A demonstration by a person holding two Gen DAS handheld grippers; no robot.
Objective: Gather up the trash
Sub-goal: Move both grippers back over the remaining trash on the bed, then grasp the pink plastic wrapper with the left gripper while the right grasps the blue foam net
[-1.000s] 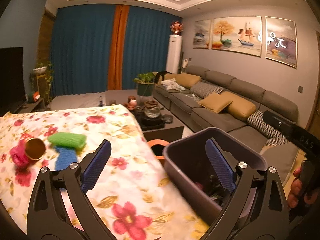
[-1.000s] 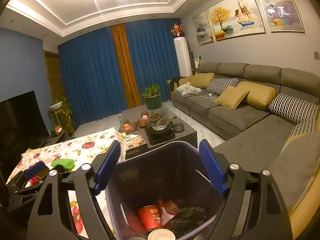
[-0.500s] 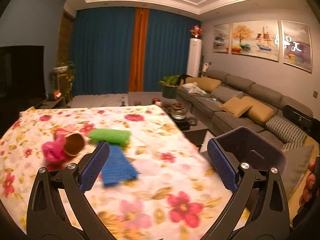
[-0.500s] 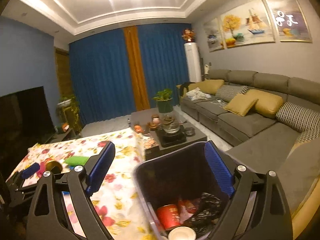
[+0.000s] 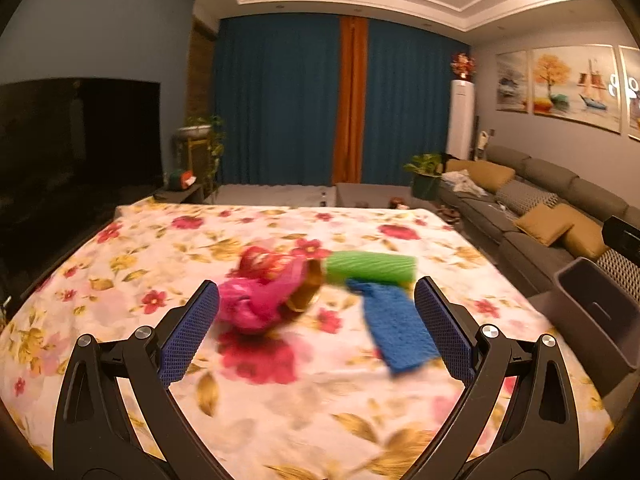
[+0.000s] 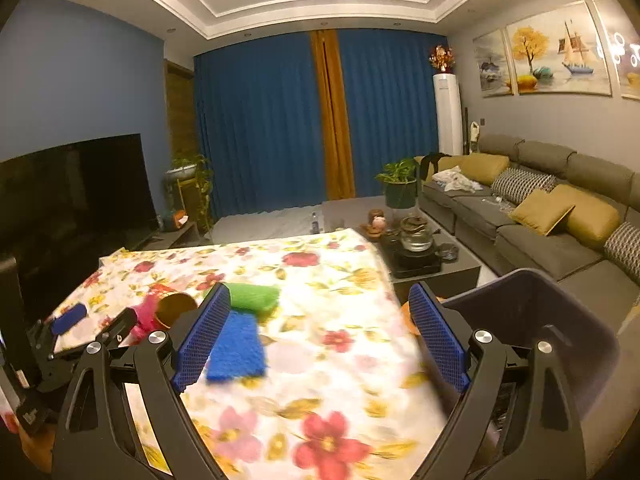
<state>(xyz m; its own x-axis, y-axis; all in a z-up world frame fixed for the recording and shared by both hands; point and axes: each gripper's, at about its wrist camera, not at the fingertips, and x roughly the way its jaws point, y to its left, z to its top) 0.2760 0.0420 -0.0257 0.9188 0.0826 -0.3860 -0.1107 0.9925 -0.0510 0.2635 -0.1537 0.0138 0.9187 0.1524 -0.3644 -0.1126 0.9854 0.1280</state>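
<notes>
- Left gripper (image 5: 316,328): jaws apart, empty, above the floral worktop (image 5: 160,264).
- Pink wrapper (image 5: 260,300), green roll (image 5: 370,268) at 12 o'clock.
- Right gripper (image 6: 320,336): jaws apart; grey bin (image 6: 532,312) at 3 o'clock.

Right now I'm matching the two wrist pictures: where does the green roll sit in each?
Left wrist: the green roll lies right of centre on the floral cloth, beyond the blue pad.
Right wrist: the green roll is left of centre, partly behind the hand-held gripper's left finger.
Shared landmark: the orange curtain strip.
</notes>
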